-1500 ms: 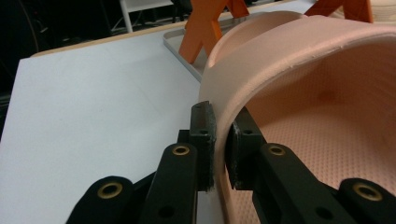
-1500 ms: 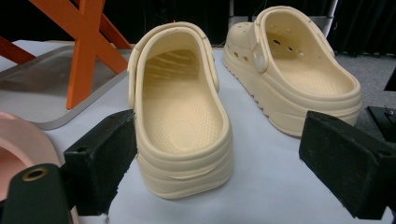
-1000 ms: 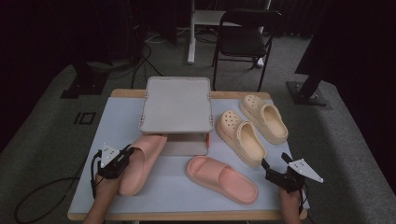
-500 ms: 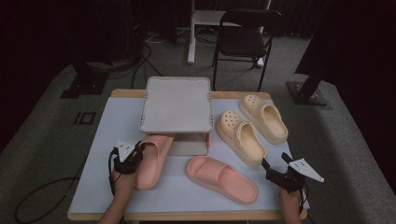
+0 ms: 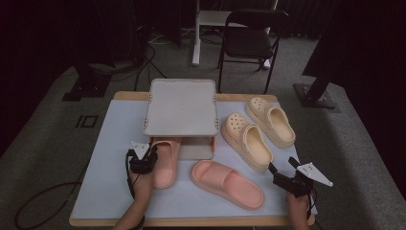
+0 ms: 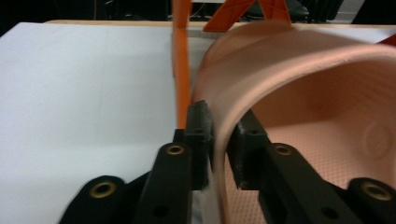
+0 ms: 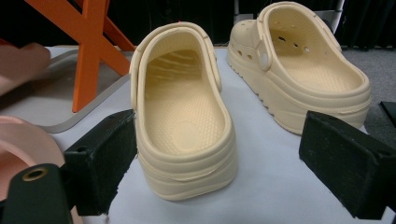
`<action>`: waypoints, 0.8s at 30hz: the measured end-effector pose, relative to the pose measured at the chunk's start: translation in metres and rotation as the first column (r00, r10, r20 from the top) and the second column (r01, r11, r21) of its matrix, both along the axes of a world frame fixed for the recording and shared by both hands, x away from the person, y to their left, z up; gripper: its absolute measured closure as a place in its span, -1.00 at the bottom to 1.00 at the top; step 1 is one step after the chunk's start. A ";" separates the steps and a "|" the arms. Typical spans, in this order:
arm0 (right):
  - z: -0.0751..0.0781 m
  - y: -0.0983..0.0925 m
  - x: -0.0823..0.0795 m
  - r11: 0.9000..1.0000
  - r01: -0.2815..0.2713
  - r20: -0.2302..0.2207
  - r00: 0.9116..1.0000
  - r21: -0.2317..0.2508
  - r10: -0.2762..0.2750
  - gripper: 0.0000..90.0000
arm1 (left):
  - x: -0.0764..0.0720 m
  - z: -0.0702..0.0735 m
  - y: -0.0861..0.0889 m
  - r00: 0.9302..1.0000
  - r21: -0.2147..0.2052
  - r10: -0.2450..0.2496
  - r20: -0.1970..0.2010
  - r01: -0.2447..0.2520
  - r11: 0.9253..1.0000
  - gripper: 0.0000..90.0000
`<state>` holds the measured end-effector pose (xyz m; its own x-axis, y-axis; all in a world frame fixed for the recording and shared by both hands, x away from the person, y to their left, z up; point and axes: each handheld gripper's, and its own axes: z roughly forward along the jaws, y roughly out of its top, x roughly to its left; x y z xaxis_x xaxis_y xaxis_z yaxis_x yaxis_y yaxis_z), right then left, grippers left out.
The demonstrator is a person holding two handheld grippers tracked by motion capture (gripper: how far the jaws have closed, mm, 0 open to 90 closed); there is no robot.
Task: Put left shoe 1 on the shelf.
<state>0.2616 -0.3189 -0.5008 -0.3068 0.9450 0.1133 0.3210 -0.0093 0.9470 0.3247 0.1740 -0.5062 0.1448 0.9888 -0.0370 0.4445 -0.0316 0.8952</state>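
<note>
The person's left forearm comes in from the bottom edge of the high view and reaches forward, with the left gripper level over the near left part of the table. In the left gripper view its two black jaws stand close together with the side wall of the pink slide sandal between them; the pads have just been easing apart a little, and a thin gap shows beside the wall, so the grip looks loose rather than tight. That sandal lies lengthwise with its toe end pushed under the grey rack shelf, which stands on orange legs. The right hand rests at the near right corner, and the right gripper points toward the middle of the table with its jaws spread wide and nothing between them; in the right gripper view they frame the heel of the nearer cream clog, with the second cream clog just beside it, farther back. The other pink slide sandal lies at a slant between the two grippers. No brand, label or writing can be read on any shoe or on the shelf. The toe of the held sandal is hidden beneath the shelf, and the room behind the table is too dark to make out beyond a black chair.
</note>
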 end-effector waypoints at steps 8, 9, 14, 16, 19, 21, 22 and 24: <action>0.000 -0.001 0.000 1.000 -0.001 -0.002 1.000 0.001 0.001 -0.76 | -0.005 0.006 0.004 0.998 -0.043 -0.054 0.020 0.054 0.998 0.41; 0.000 -0.001 0.000 1.000 -0.002 -0.002 1.000 0.001 0.002 -0.76 | -0.007 0.007 0.006 0.998 -0.056 -0.060 0.019 0.061 0.997 0.41; 0.001 -0.001 -0.001 1.000 0.001 0.000 1.000 -0.005 -0.001 -0.76 | -0.021 0.015 0.014 0.995 -0.078 -0.091 0.038 0.094 0.993 0.41; 0.001 -0.001 -0.001 1.000 0.001 0.001 1.000 -0.006 -0.001 -0.76 | -0.026 0.019 0.017 0.994 -0.086 -0.104 0.034 0.107 0.991 0.41; 0.001 0.000 -0.001 1.000 0.000 -0.002 1.000 -0.005 0.000 -0.76 | -0.036 0.026 0.021 0.991 -0.097 -0.124 0.039 0.128 0.987 0.41; 0.001 0.000 -0.001 1.000 -0.002 0.000 1.000 -0.009 0.002 -0.76 | -0.042 0.029 0.023 0.990 -0.106 -0.134 0.046 0.138 0.985 0.41; 0.001 0.001 -0.002 1.000 -0.002 0.001 1.000 -0.010 0.002 -0.76 | -0.046 0.031 0.024 0.989 -0.103 -0.142 0.050 0.146 0.984 0.41; 0.002 0.001 -0.002 1.000 -0.003 0.002 1.000 -0.011 0.003 -0.76 | -0.055 0.033 0.025 0.986 -0.101 -0.162 0.049 0.166 0.981 0.41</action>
<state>0.2598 -0.3183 -0.4992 -0.3103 0.9452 0.1020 0.3191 0.0025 0.9477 0.2693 0.1994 -0.4732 0.3082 0.9425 -0.1295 0.4045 -0.0066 0.9145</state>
